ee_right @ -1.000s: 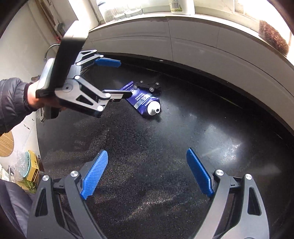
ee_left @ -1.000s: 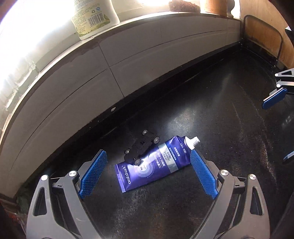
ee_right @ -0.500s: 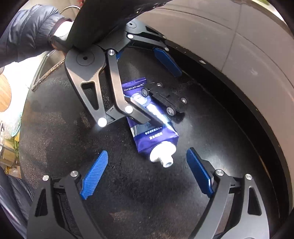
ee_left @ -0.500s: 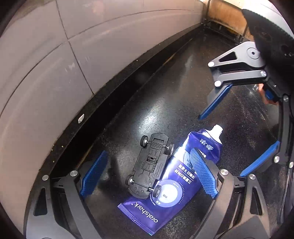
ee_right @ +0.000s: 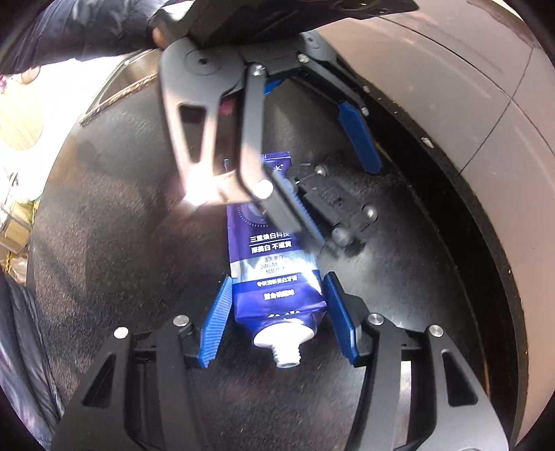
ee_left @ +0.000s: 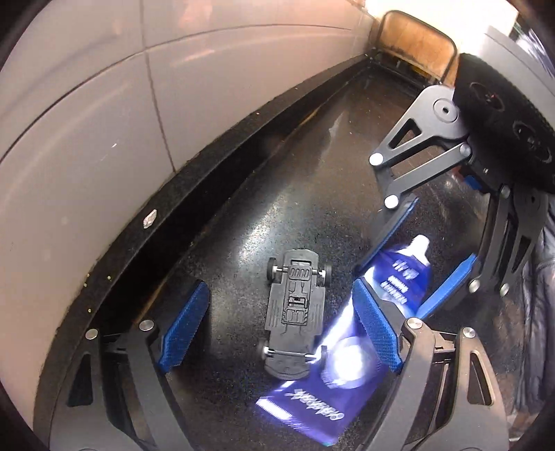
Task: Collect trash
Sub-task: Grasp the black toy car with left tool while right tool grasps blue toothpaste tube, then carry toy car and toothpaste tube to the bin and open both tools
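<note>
A blue toothpaste tube [ee_right: 263, 249] with no cap on its white neck lies flat on the black counter [ee_left: 295, 194]. My right gripper [ee_right: 277, 279] straddles the tube's shoulder. Its jaws are closing and the blue pads meet the tube's two edges. A black toy car [ee_left: 295, 312] lies upside down beside the tube, its rear overlapping the tube's flat end [ee_left: 333, 388]. My left gripper [ee_left: 279, 291] stands over the car with jaws closing, pads clear of it; its right finger hangs above the tube. In the left wrist view the right gripper [ee_left: 392, 288] grips near the neck.
A grey tiled wall [ee_left: 104, 138] rises behind a raised black ledge along the counter's back. A wire frame with a wooden board [ee_left: 412, 38] closes the far end. A steel sink [ee_right: 131, 83] lies beyond the left gripper. A dark sleeve [ee_right: 69, 31] shows.
Both grippers came down and closer to the counter. The right jaws narrowed from wide apart onto the tube's shoulder. The left gripper shifted so the car sits between its fingers.
</note>
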Available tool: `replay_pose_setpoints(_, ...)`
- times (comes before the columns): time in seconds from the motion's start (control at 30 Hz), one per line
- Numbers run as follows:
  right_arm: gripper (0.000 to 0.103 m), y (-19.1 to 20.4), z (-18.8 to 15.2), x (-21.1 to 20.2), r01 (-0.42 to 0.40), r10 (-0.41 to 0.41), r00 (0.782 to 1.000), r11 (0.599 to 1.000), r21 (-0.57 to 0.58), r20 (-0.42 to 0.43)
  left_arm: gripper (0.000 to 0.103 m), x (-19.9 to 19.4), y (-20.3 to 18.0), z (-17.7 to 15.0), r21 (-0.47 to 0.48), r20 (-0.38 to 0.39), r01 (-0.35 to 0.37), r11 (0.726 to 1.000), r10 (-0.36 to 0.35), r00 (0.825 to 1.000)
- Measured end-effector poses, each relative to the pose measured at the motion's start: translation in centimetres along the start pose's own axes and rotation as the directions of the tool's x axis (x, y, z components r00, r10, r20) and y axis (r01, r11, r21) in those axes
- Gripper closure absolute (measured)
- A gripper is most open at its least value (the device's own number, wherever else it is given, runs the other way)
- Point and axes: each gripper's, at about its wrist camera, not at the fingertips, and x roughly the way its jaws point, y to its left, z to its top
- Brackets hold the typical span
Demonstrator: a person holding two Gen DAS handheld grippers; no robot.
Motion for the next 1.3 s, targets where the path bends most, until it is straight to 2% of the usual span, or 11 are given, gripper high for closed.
replay_pose_setpoints(0.1,0.049,1.4,-2.0,-0.9,0.003,-0.004,1.000,1.000,-0.012,-0.026,0.026,0.0,-0.7,0.2,0.007,-0.005,-0.027,1.000,0.027,1.000)
replay_pose_setpoints(0.23,0.049,2.3,-4.8,-2.1,0.031,-0.029,0.999,0.998,0.048,-0.043,0.041,0.2,-2.6,0.0,0.012,0.003,-0.139,0.990,0.139,0.990)
replay_pose_setpoints(0.3,0.049,2.5,-5.9,-2.6,0.051,-0.046,0.998,0.994,0.094,-0.048,0.065,-0.1,-3.7,0.0,-0.029,0.008,-0.172,0.985,0.173,0.985)
replay_pose_setpoints(0.33,0.049,2.6,-6.6,-2.9,0.058,-0.053,0.997,0.991,0.119,-0.049,0.068,-0.1,-4.2,0.1,-0.045,0.005,-0.189,0.981,0.189,0.982)
replay_pose_setpoints(0.5,0.050,2.9,-9.3,-4.3,0.088,-0.078,0.995,0.972,0.220,-0.055,0.069,-1.4,-6.0,-0.3,-0.188,-0.021,-0.274,0.943,0.275,0.961)
replay_pose_setpoints(0.63,0.050,3.8,-10.5,-6.6,0.113,-0.107,0.994,0.958,0.262,-0.034,0.069,-5.0,-8.5,-0.6,-0.288,-0.022,-0.346,0.893,0.355,0.935)
replay_pose_setpoints(0.83,0.050,6.9,-11.9,-9.4,0.154,-0.159,0.987,0.951,0.269,-0.004,0.069,-9.9,-14.7,-2.3,-0.468,-0.054,-0.425,0.775,0.455,0.889)
replay_pose_setpoints(0.97,0.050,8.8,-13.6,-11.0,0.160,-0.172,0.985,0.938,0.308,0.012,0.069,-11.3,-19.9,-4.2,-0.565,-0.075,-0.440,0.698,0.488,0.870)
replay_pose_setpoints(1.03,0.050,9.7,-14.3,-11.3,0.163,-0.177,0.984,0.932,0.323,0.012,0.069,-11.3,-22.8,-5.5,-0.605,-0.078,-0.433,0.668,0.492,0.867)
replay_pose_setpoints(1.13,0.050,11.4,-15.3,-11.7,0.168,-0.185,0.983,0.924,0.344,0.017,0.069,-11.0,-26.1,-6.3,-0.633,-0.091,-0.434,0.641,0.494,0.865)
replay_pose_setpoints(1.3,0.050,13.5,-16.0,-12.8,0.175,-0.202,0.979,0.920,0.351,0.041,0.069,-10.7,-30.3,-5.9,-0.646,-0.099,-0.453,0.614,0.521,0.848)
